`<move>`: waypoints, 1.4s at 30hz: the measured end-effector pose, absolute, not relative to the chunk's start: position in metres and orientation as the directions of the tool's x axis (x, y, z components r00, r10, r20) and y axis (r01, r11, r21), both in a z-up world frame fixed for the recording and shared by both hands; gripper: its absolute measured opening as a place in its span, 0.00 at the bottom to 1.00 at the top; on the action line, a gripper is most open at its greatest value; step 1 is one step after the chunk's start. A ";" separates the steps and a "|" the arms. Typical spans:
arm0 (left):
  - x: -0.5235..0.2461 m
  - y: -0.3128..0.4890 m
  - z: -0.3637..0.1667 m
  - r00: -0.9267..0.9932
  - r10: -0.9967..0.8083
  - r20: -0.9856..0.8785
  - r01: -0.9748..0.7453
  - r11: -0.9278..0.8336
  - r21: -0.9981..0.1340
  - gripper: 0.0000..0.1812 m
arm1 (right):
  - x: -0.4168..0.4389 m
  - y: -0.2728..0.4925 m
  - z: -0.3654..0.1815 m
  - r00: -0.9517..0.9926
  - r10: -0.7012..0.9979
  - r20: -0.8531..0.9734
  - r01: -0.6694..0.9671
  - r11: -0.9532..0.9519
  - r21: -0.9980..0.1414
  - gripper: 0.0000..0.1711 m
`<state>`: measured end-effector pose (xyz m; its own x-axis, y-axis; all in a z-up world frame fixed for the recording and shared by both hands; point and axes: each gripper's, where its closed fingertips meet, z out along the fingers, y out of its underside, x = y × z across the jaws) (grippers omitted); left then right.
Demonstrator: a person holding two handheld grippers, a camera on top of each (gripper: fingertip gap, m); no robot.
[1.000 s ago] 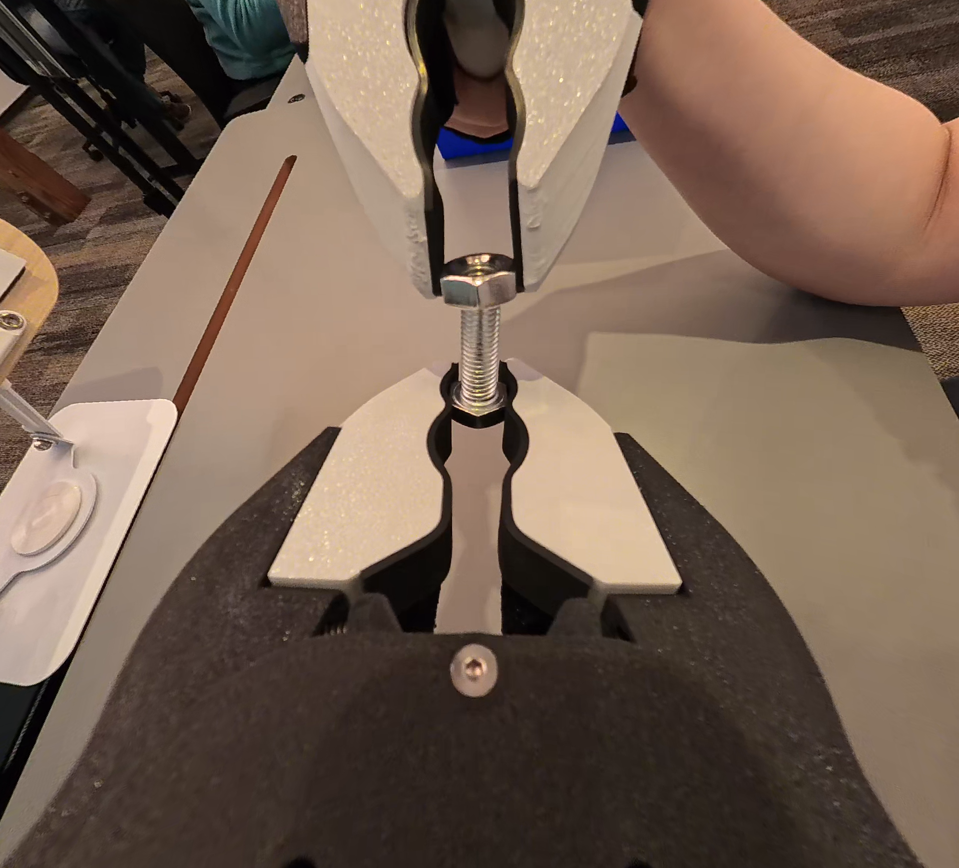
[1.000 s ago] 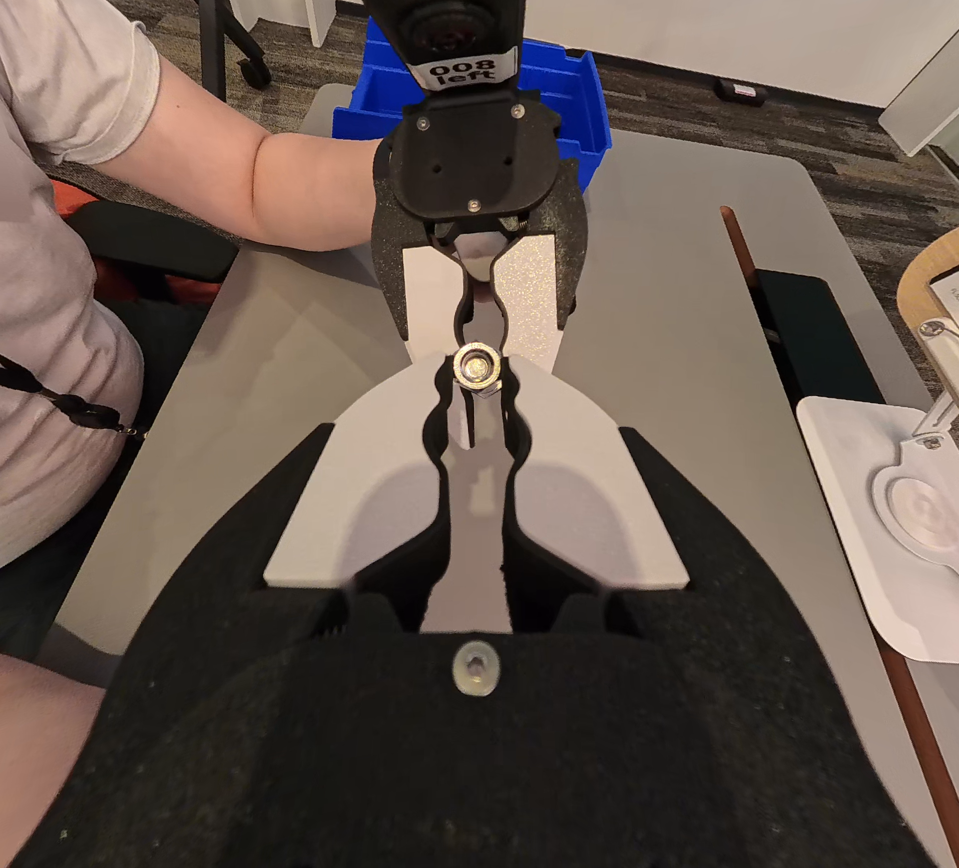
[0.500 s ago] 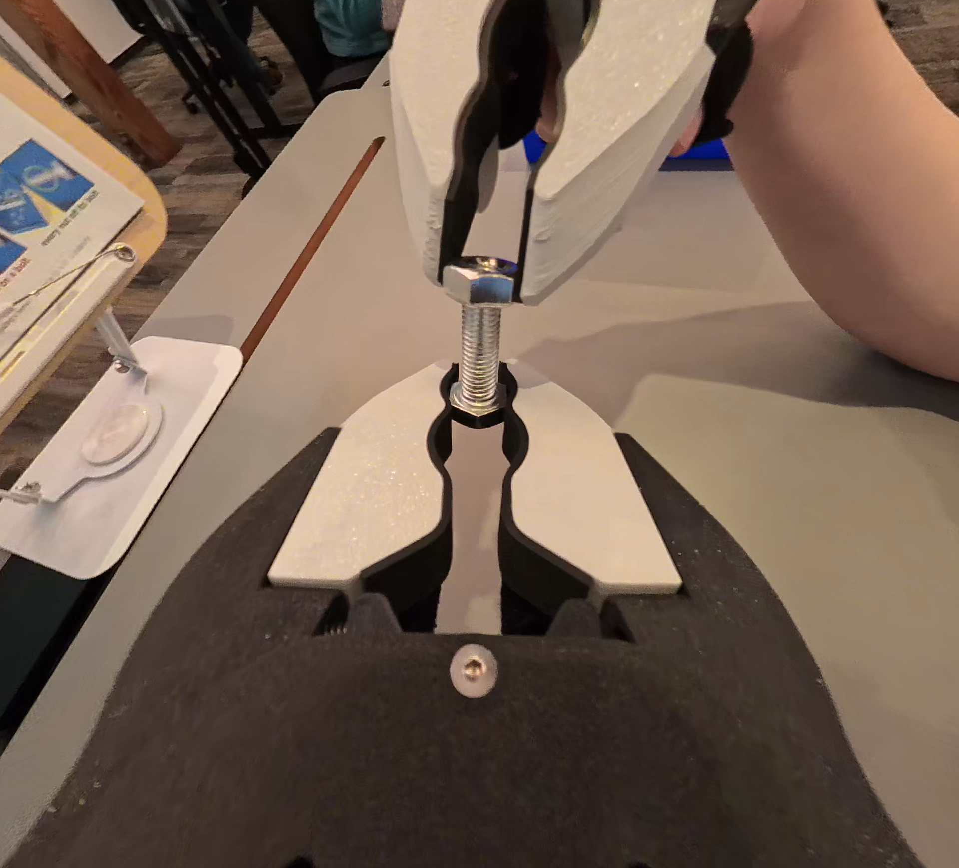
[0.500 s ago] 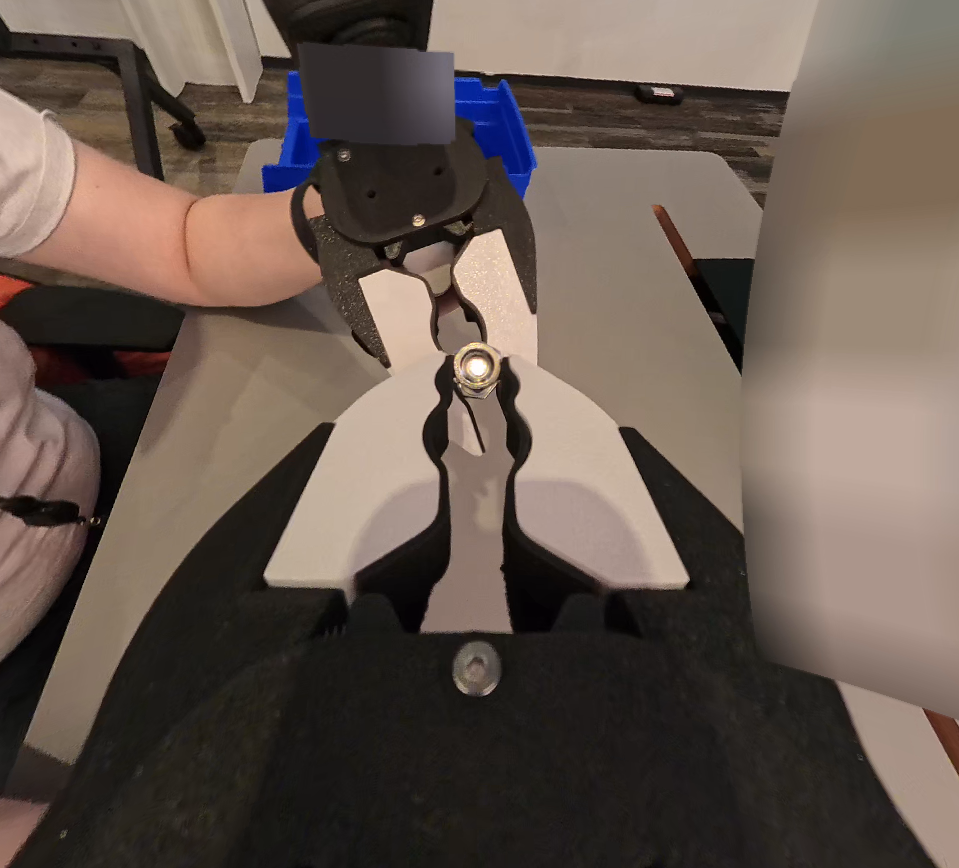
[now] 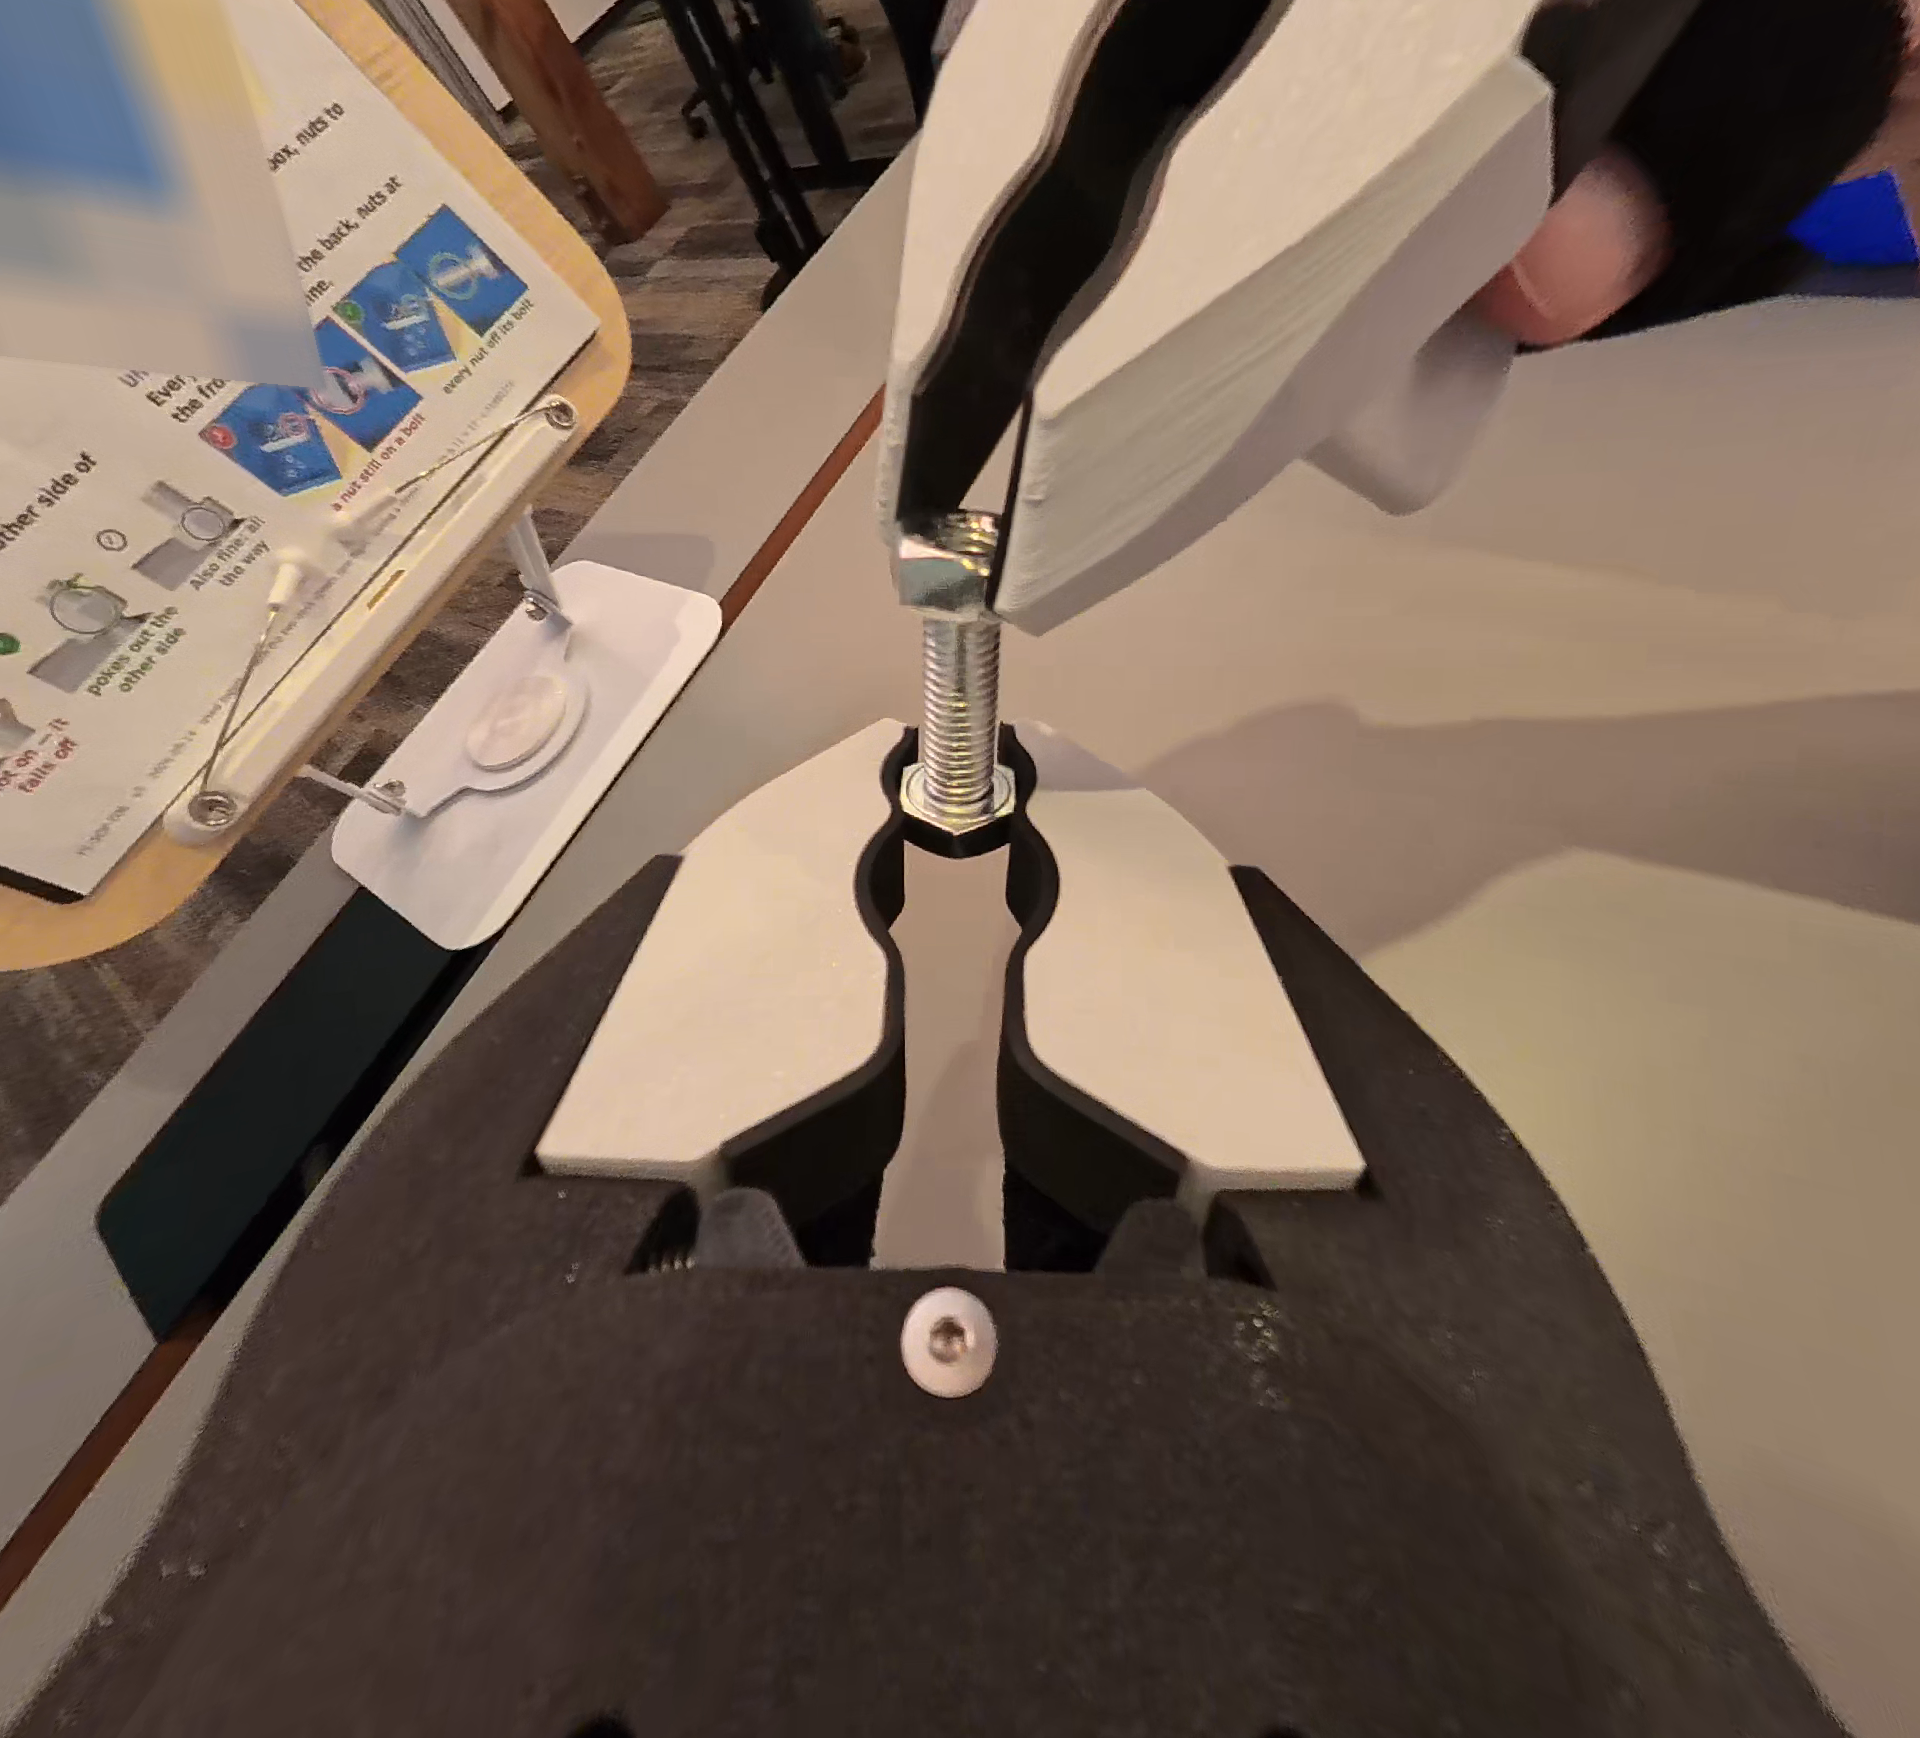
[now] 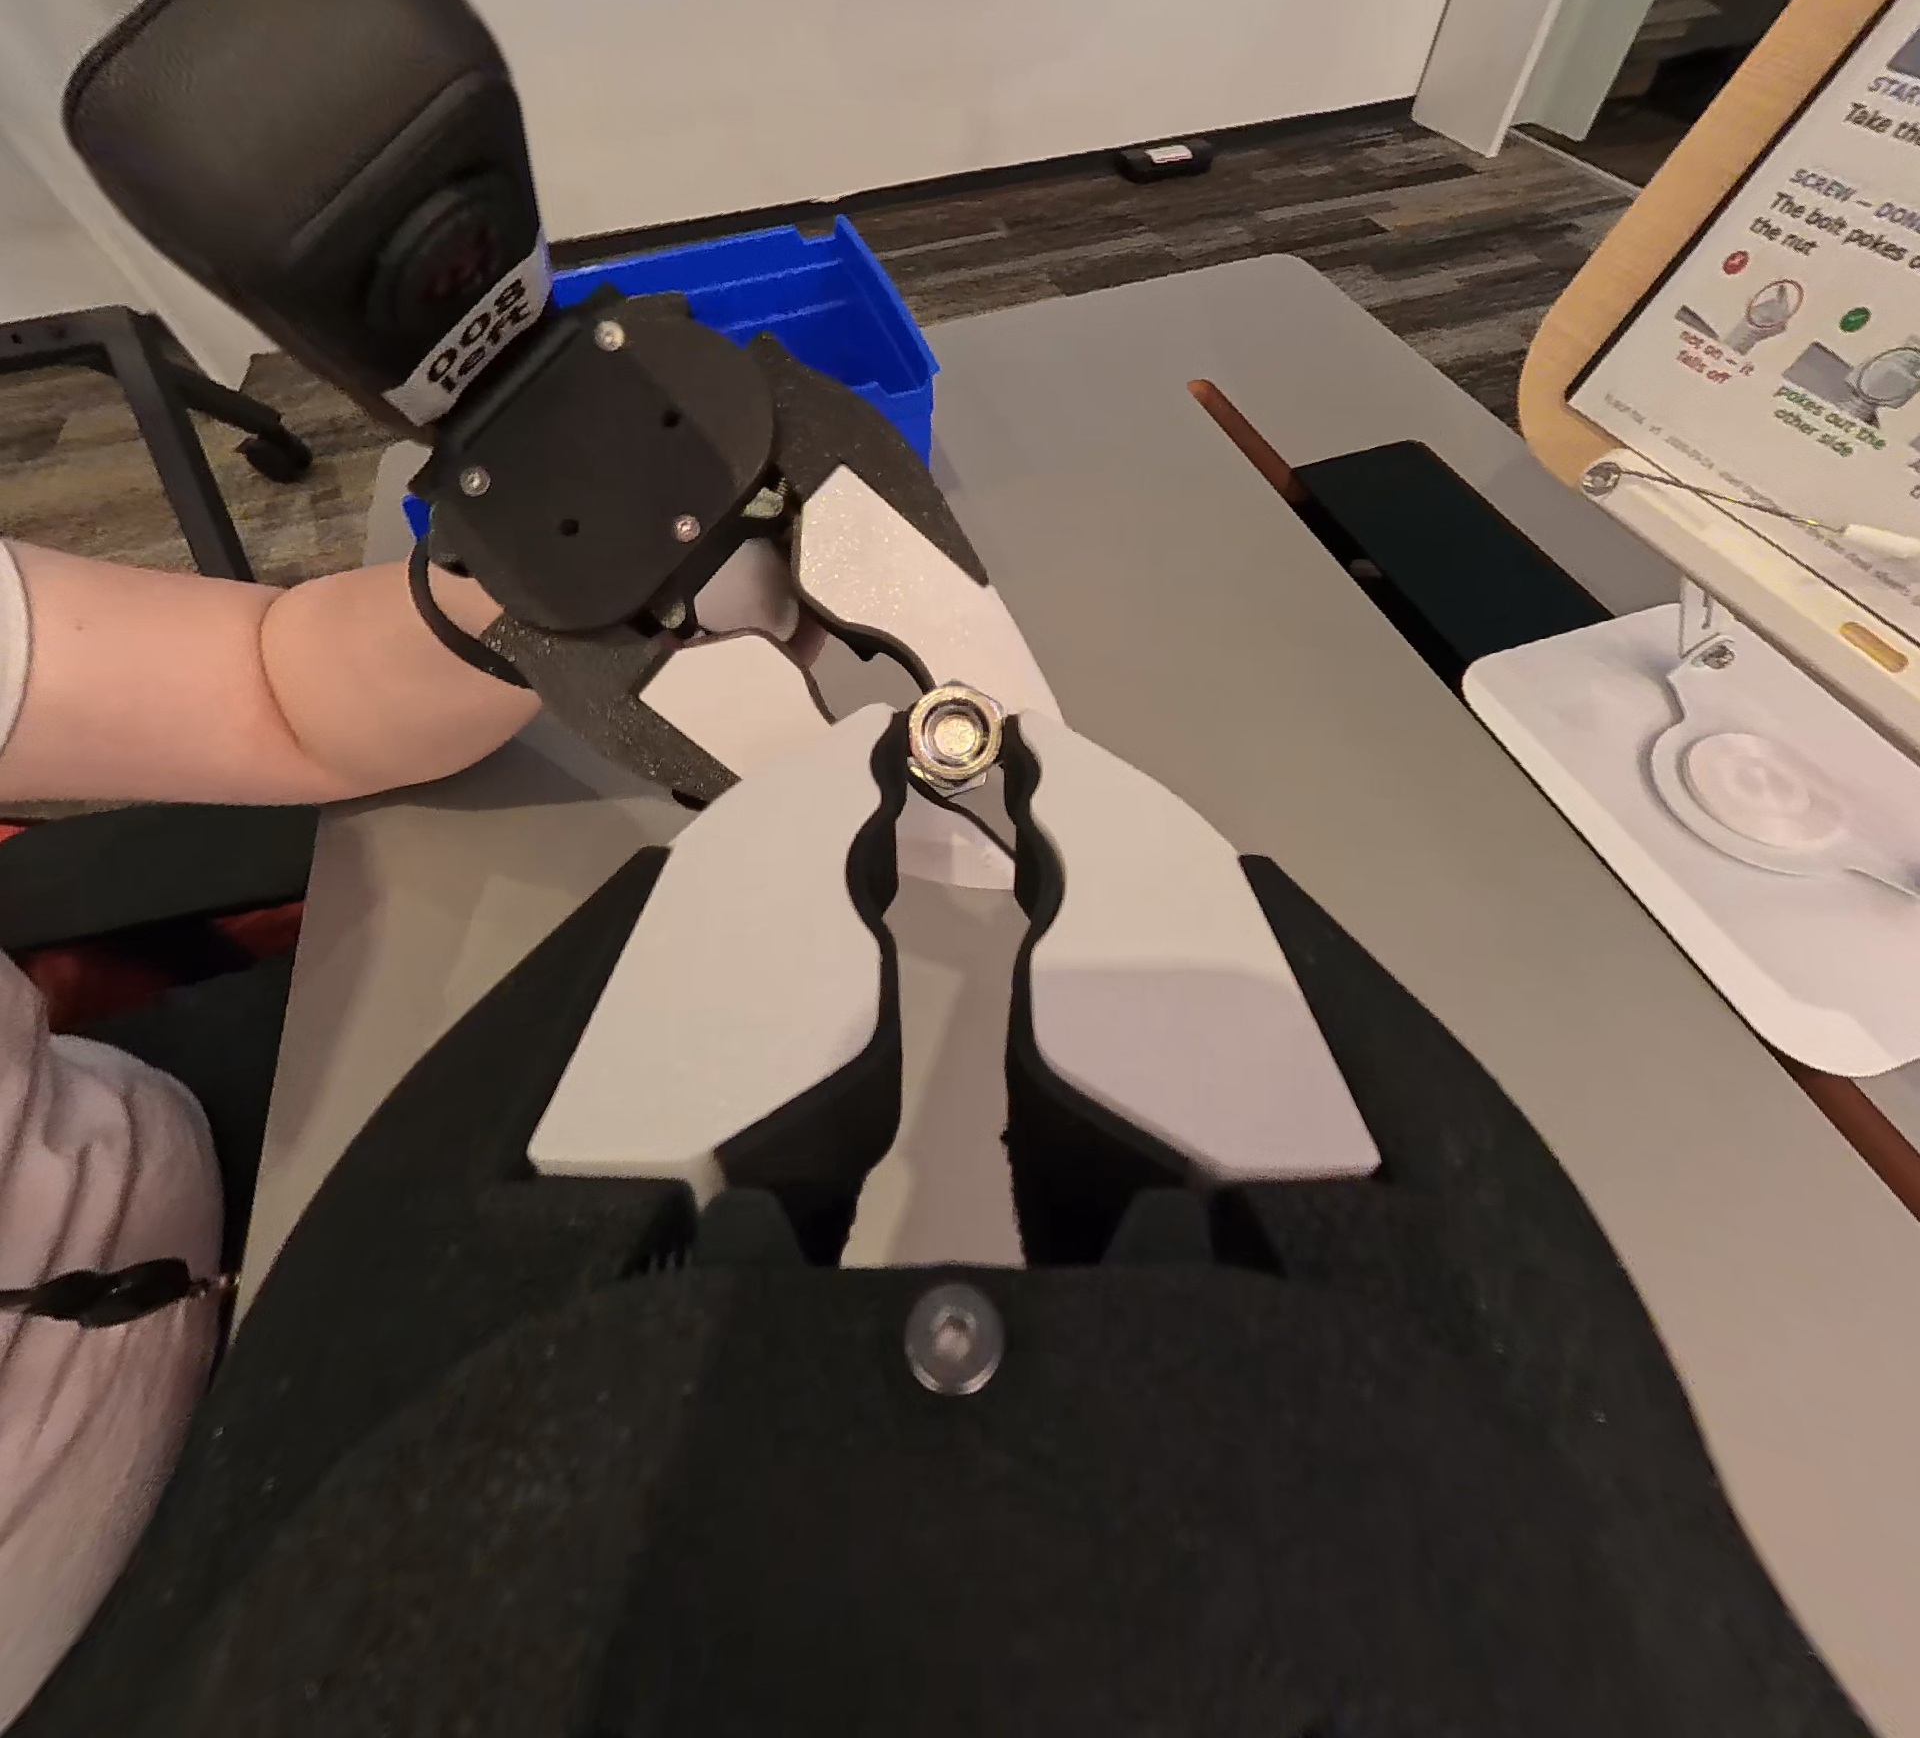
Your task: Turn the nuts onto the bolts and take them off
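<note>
gripping a bolt (image 5: 954, 701) at both ends above the grey table (image 5: 1558, 1117).
left gripper (image 5: 956, 821) clamped narrow on its head end, right gripper (image 6: 951, 753) pinching the nut (image 5: 943, 568).

Each gripper (image 5: 956, 815): white fingers (image 5: 748, 982), black textured body w/ silver screw (image 5: 948, 1358); person in pale short sleeve (image 6: 62, 1169).

Between the two sets of jaws the silver threaded bolt (image 5: 961, 701) bridges the whole gap, so nothing passes straight through there. Below both jaws, the flat grey tabletop (image 5: 1558, 1117) lies bare and open. To the left of the left jaws stands a white stand base (image 5: 540, 753) carrying a wooden-edged instruction board (image 5: 312, 462), crowding that flank. Beyond the right jaws, a blue plastic bin (image 6: 810, 317) closes the table's far end.
</note>
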<state>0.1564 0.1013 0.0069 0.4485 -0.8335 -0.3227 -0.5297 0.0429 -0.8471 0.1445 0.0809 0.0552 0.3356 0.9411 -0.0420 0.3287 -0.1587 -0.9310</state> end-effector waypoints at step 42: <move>0.143 0.103 0.008 0.393 -0.901 -0.184 -0.469 -0.024 -0.883 0.08 | 0.474 0.116 0.162 0.936 0.256 0.242 0.284 -0.143 -0.948 0.00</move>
